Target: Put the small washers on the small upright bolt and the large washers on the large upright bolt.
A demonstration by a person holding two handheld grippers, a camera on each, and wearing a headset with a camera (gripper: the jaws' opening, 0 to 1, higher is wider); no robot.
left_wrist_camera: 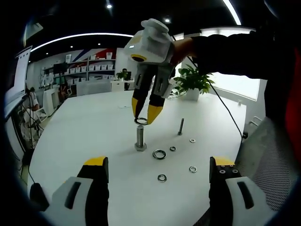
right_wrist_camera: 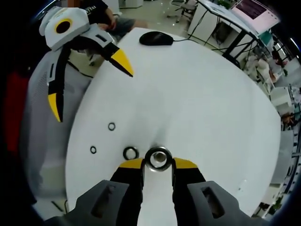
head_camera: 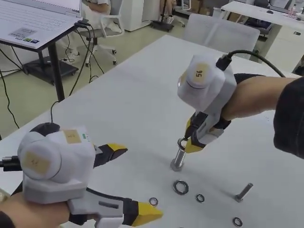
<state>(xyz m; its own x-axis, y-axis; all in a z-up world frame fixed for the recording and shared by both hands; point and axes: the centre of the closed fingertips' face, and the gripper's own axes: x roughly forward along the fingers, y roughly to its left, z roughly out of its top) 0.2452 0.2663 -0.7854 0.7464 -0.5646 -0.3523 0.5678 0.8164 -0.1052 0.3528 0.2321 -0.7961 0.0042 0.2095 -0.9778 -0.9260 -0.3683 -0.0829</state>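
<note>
Laptop (head_camera: 33, 21): white, open on a dark desk beyond the table's left edge; its palm-rest stickers are too small to read.
Table (head_camera: 133, 95): white and rounded; it carries all the hardware.
Mouse (right_wrist_camera: 156, 38): black and corded, near the table's edge on the left gripper's side.
Left gripper (head_camera: 130, 183): over the near left corner, yellow-tipped jaws spread wide with nothing between them; a blank tan sticker on its housing.
Small washers (head_camera: 153, 202): one lies just beside the left gripper's lower jaw tip, another (head_camera: 200, 198) just right of the loose large washer, and a third (head_camera: 237, 221) at the near edge, all flat on the table.
Large upright bolt (head_camera: 178, 159): stands head down toward the near edge, right of the left gripper.
Loose large washer (head_camera: 180, 186): flat on the table just in front of the large upright bolt, not touching it.
Held large washer (right_wrist_camera: 158, 157): pinched level at the bolt's top; whether it is already around the thread cannot be told.
Right gripper (head_camera: 192, 140): pointing down over the large upright bolt, jaws closed on the held large washer's rim.
Label (head_camera: 198, 73): round and tan, on top of the right gripper; reads "56".
Small bolt (left_wrist_camera: 181, 126): upright in the left gripper view, right of the large upright bolt and well apart from it; bare.
</note>
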